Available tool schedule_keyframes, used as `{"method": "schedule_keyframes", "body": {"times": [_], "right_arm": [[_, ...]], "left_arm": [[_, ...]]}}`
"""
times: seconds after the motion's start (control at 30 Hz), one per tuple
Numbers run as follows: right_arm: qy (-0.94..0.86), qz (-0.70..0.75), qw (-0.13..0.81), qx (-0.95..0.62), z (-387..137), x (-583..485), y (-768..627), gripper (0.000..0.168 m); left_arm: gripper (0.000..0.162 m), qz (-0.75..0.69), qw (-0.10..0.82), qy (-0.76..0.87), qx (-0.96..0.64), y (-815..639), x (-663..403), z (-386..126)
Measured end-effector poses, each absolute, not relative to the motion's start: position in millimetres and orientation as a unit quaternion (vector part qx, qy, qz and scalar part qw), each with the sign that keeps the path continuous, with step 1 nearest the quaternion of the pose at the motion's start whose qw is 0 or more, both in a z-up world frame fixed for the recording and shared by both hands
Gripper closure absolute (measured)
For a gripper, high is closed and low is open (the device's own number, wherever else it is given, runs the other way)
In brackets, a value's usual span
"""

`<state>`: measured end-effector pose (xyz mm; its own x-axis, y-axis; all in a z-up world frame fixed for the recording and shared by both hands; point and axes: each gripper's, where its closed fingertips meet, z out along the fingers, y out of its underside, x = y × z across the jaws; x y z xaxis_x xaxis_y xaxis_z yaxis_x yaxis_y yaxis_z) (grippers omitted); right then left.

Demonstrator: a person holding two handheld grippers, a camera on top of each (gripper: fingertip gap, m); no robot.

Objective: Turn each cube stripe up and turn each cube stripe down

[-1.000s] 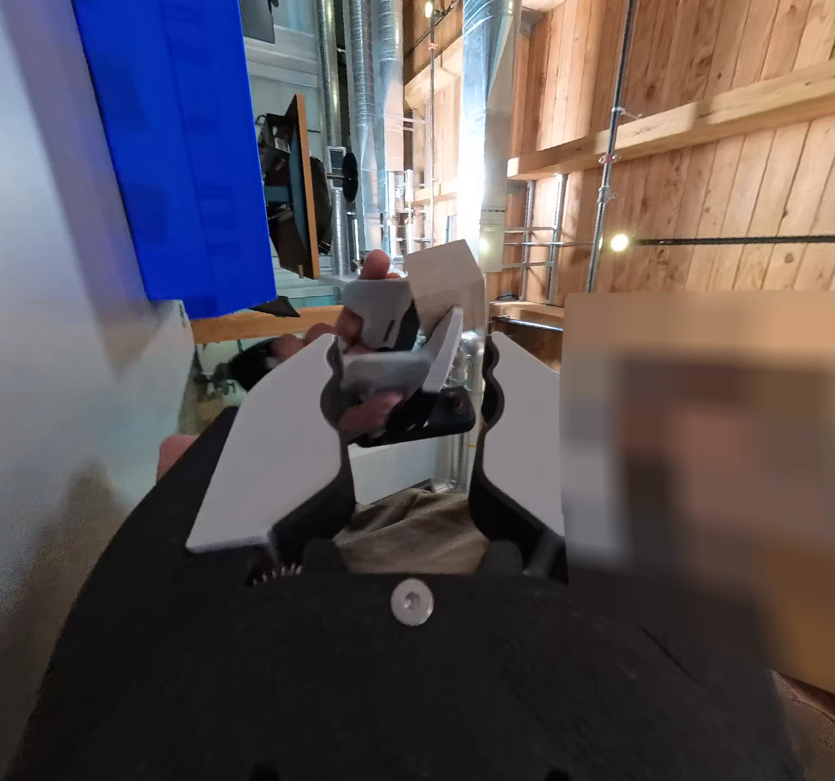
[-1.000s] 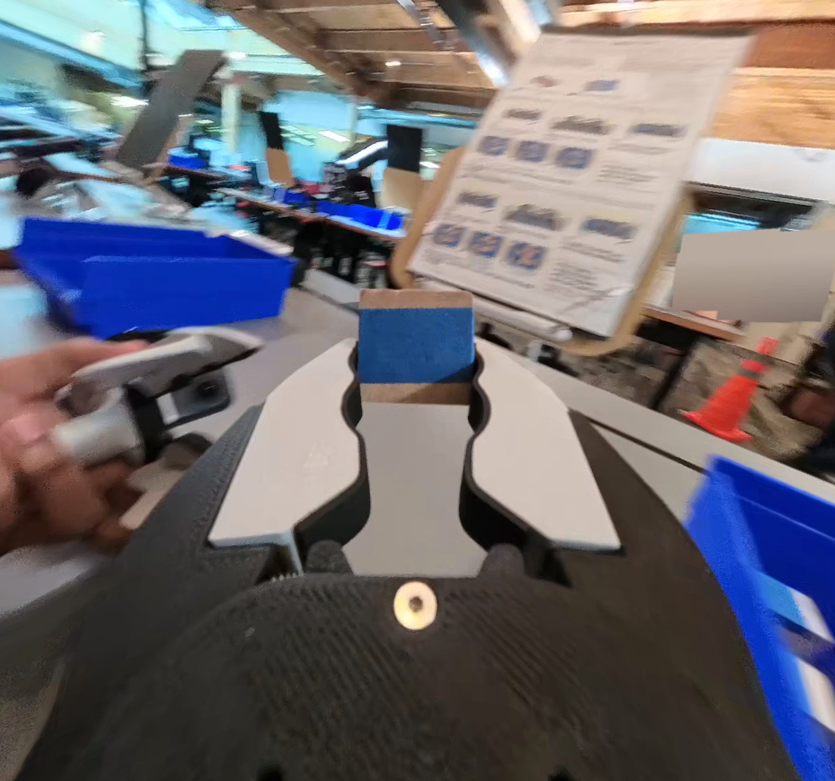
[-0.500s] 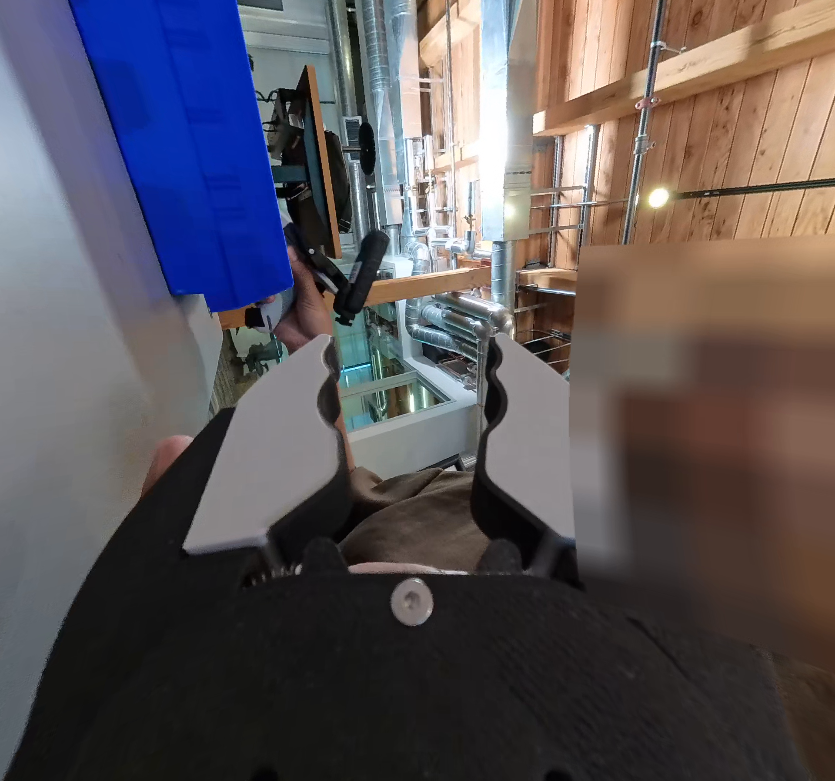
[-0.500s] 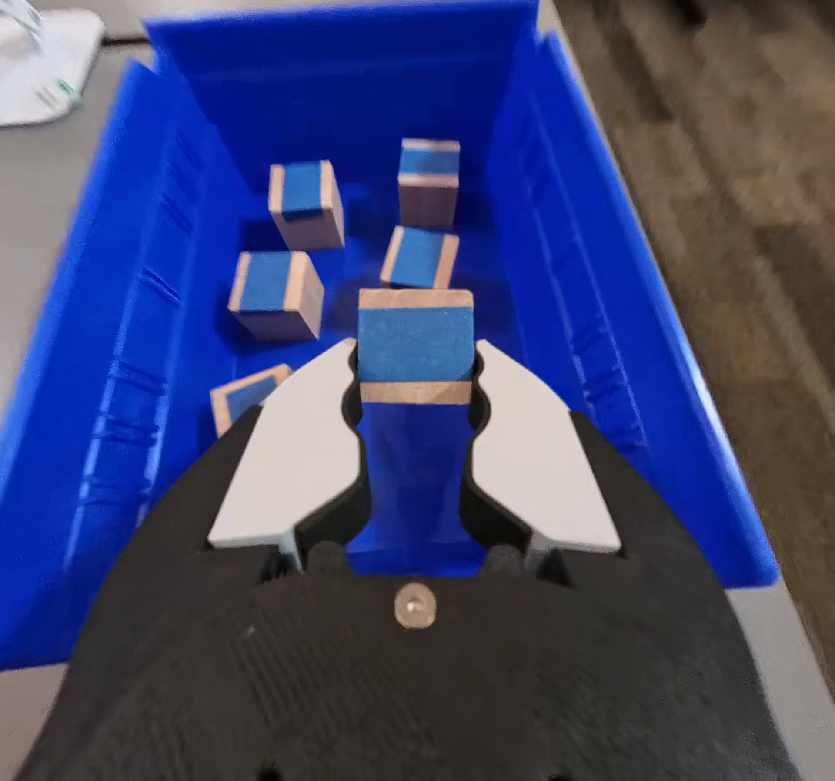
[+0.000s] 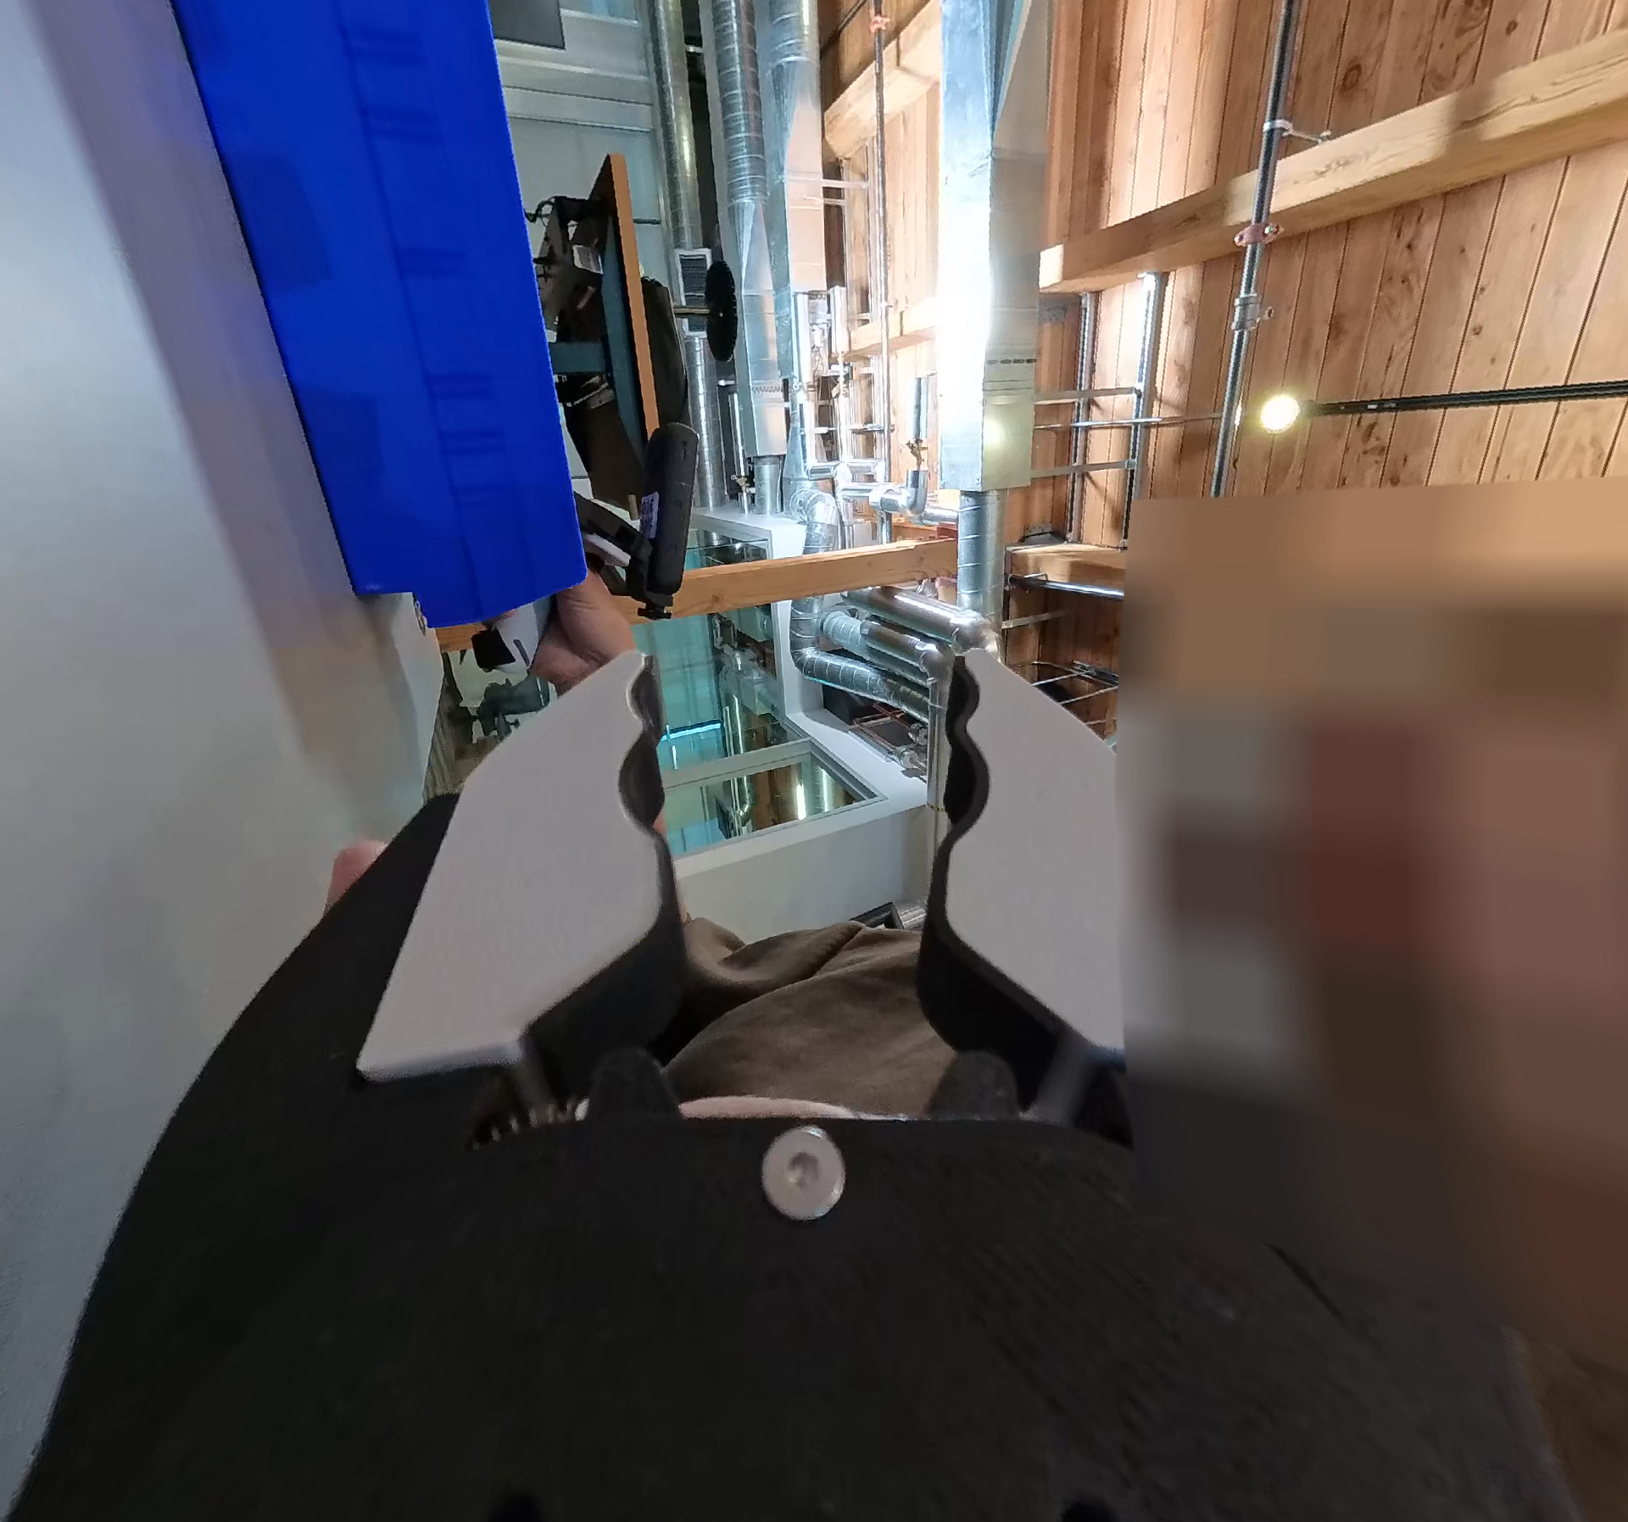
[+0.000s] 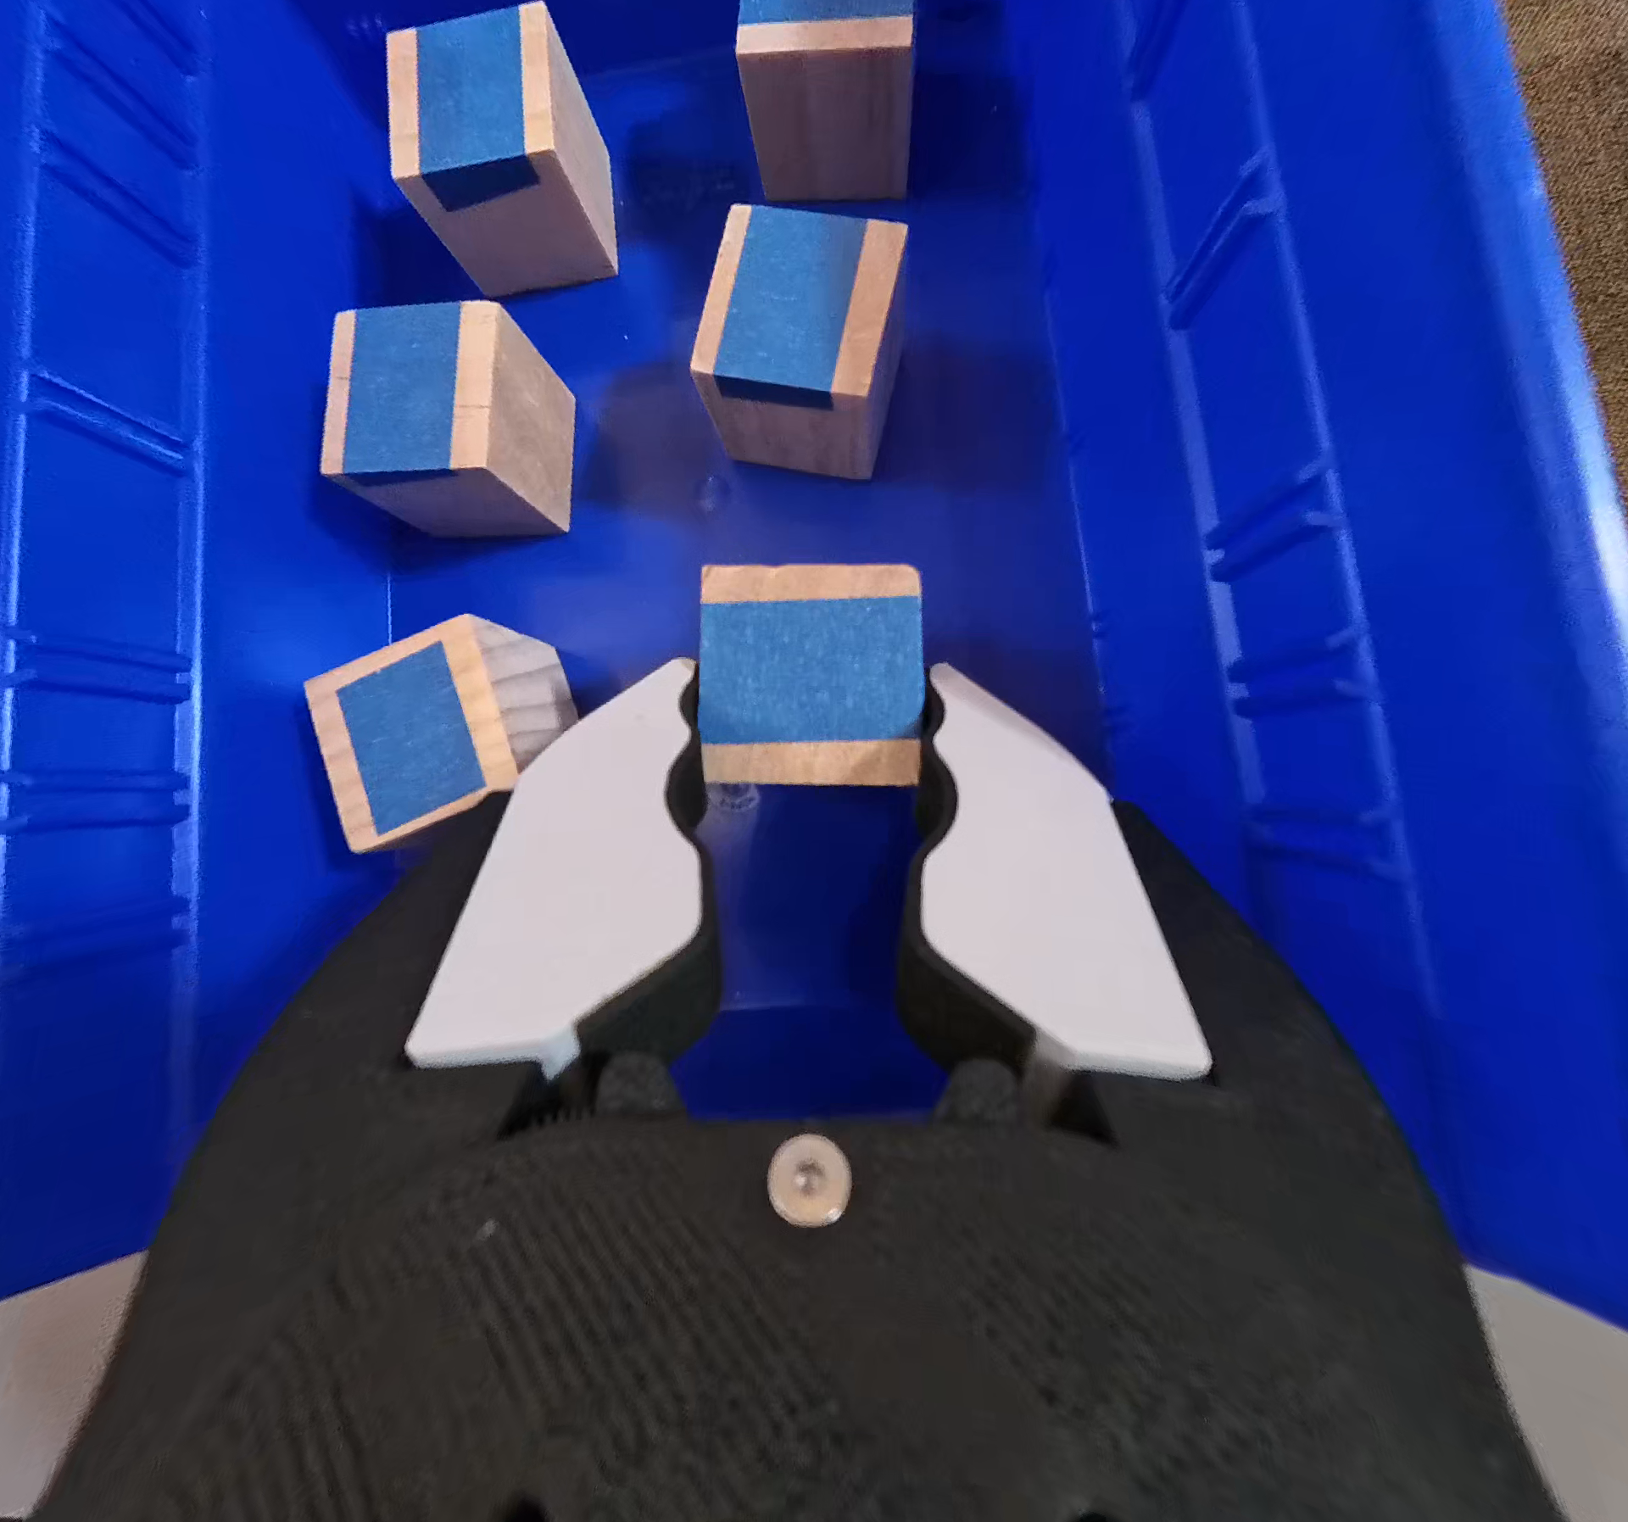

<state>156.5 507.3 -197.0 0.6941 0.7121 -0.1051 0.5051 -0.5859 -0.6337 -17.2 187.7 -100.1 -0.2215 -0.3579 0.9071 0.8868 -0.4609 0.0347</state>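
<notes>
My right gripper (image 6: pixel 810 700) is shut on a wooden cube (image 6: pixel 810 669) with its blue stripe facing the camera, held low inside the blue bin (image 6: pixel 1233 423). Several more striped cubes stand on the bin floor, stripes up: one at the near left (image 6: pixel 410 740), one at the mid left (image 6: pixel 414 396), one in the middle (image 6: pixel 793 308), and others farther back (image 6: pixel 484 105). My left gripper (image 5: pixel 802 740) is open and empty, turned sideways, pointing away from the bin toward a wooden wall. The bin's outer wall (image 5: pixel 379 246) shows at its left.
The grey table top (image 5: pixel 106 687) runs along the left of the left wrist view. A hand with the other gripper's handle (image 5: pixel 661 511) shows past the bin's corner. A brown sleeve (image 5: pixel 810 1013) lies behind my left fingers.
My right gripper has swung from facing the room to pointing down into the bin and has gone lower among the cubes, still holding its cube. My left gripper stays open and has barely moved.
</notes>
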Motion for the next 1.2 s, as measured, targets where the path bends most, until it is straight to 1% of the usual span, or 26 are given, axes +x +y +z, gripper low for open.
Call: {"method": "schedule_keyframes", "body": {"times": [0.17, 0.27, 0.33, 0.4, 0.47, 0.53, 0.6, 0.8, 0.9, 0.97, 1.07, 1.2], "right_arm": [[-0.338, 0.195, 0.289, -0.874, -195.5, 157.3, 509.1, 0.123], [-0.334, 0.196, 0.297, -0.873, -188.0, 160.4, 509.0, 0.118], [-0.337, 0.194, 0.325, -0.862, -171.4, 161.2, 509.5, 0.116], [-0.339, 0.203, 0.372, -0.84, -145.5, 158.3, 510.3, 0.115], [-0.332, 0.22, 0.423, -0.814, -118.0, 154.0, 508.9, 0.117], [-0.322, 0.241, 0.463, -0.79, -96.8, 148.9, 504.5, 0.128], [-0.309, 0.261, 0.492, -0.771, -84.0, 142.0, 499.5, 0.134], [-0.242, 0.309, 0.541, -0.744, -72.4, 122.2, 488.8, 0.132], [-0.171, 0.409, 0.55, -0.708, -57.0, 111.1, 475.1, 0.141], [-0.137, 0.465, 0.551, -0.679, -45.3, 108.5, 466.9, 0.143], [-0.124, 0.467, 0.568, -0.666, -44.0, 108.7, 462.4, 0.145], [-0.159, 0.423, 0.593, -0.666, -49.9, 109.8, 456.1, 0.141]], "left_arm": [[0.099, -0.726, 0.424, -0.289, -0.458, 188.7, -18.4, -104.0], [0.099, -0.724, 0.427, -0.29, -0.457, 187.3, -18.8, -101.7], [0.099, -0.722, 0.432, -0.288, -0.457, 184.9, -18.1, -98.7], [0.099, -0.718, 0.44, -0.288, -0.456, 182.8, -19.1, -96.4], [0.099, -0.712, 0.449, -0.286, -0.458, 181.6, -21.4, -94.8], [0.099, -0.703, 0.46, -0.281, -0.464, 180.6, -25.2, -92.5], [0.099, -0.692, 0.472, -0.27, -0.475, 180.0, -29.5, -90.1], [0.099, -0.609, 0.515, -0.224, -0.56, 186.3, -46.0, -97.6], [0.099, -0.567, 0.535, -0.209, -0.59, 189.4, -59.2, -97.4], [0.099, -0.547, 0.548, -0.199, -0.601, 189.6, -68.5, -93.6], [0.1, -0.506, 0.565, -0.186, -0.625, 191.2, -85.2, -93.2], [0.1, -0.435, 0.583, -0.18, -0.663, 189.6, -110.6, -100.9]]}}
